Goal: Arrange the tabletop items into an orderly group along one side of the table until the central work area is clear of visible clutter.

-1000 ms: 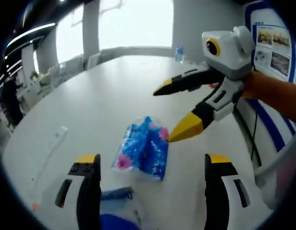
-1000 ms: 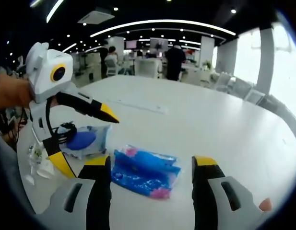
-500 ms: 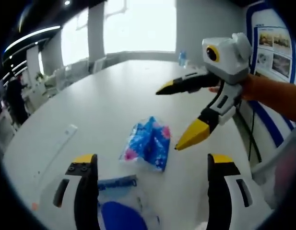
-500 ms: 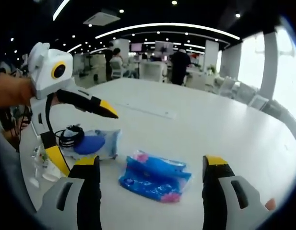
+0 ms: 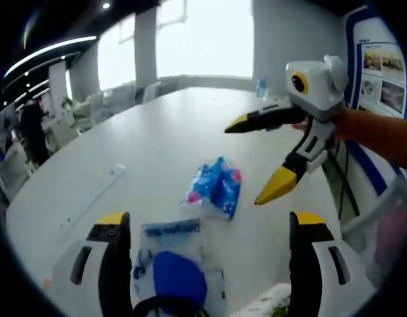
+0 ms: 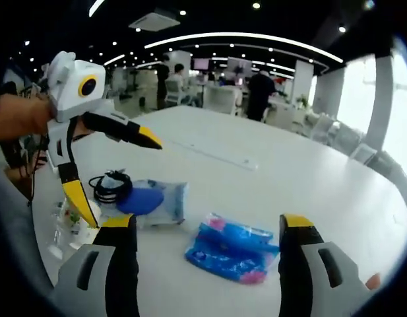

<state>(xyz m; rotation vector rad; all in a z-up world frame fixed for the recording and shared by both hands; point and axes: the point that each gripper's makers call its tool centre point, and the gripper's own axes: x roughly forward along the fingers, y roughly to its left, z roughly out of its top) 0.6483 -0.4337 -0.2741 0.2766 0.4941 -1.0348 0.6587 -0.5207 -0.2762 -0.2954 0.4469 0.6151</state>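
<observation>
A crinkled blue and pink packet (image 5: 215,188) lies on the white table (image 5: 157,132); it also lies between my right jaws, packet (image 6: 233,247). Closer to me is a clear plastic bag with a blue object inside (image 5: 171,274), bag (image 6: 150,198), with a coiled black cable (image 6: 111,187) beside it. My left gripper (image 5: 210,221) is open and holds nothing, hovering above the bag; it enters the right gripper view as left gripper (image 6: 117,178). My right gripper (image 6: 208,221) is open and holds nothing above the packet, seen as right gripper (image 5: 250,162).
A long white strip (image 5: 97,191), strip (image 6: 216,155), lies flat further out on the table. Small wrapped bits (image 6: 64,224) sit near the table's edge. A bottle (image 5: 261,86) stands at the far end. People and desks fill the room behind.
Both views have drawn back from the table, so the clear bag and cable show more fully. The packet and bag lie where they were. Both grippers stay open.
</observation>
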